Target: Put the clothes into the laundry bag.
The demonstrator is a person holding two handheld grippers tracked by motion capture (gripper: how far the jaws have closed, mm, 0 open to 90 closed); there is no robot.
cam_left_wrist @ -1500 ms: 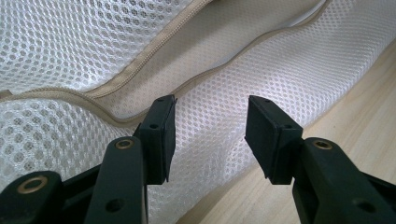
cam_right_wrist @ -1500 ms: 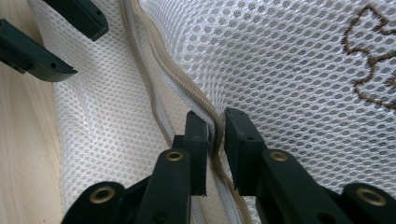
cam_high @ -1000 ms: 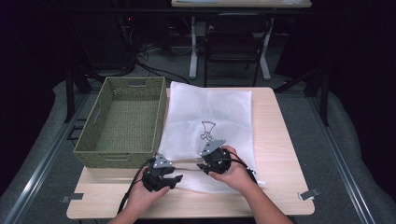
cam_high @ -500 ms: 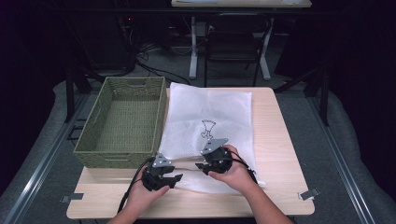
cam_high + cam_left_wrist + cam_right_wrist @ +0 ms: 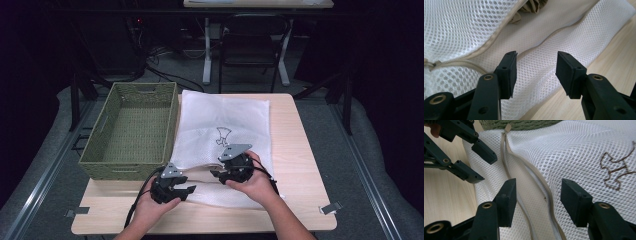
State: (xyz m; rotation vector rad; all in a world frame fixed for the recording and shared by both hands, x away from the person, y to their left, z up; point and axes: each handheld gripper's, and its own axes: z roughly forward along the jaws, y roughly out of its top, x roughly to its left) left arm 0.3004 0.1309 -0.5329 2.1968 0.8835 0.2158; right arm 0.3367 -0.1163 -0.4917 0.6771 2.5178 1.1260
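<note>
Both grippers at near edge of white mesh bag [image 5: 225,135]: left gripper [image 5: 536,72] jaws apart over lower mesh edge, right gripper [image 5: 537,200] jaws just opened, apart astride zipper [image 5: 541,187]

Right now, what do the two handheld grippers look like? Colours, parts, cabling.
Both are black. The left gripper and right gripper each carry a grey three-cornered plate on top. The jaws end in flat rectangular black pads with small screw holes; brass-coloured pivot rings sit on the jaw arms. A black cable trails from each. No sleeves in view.
</note>
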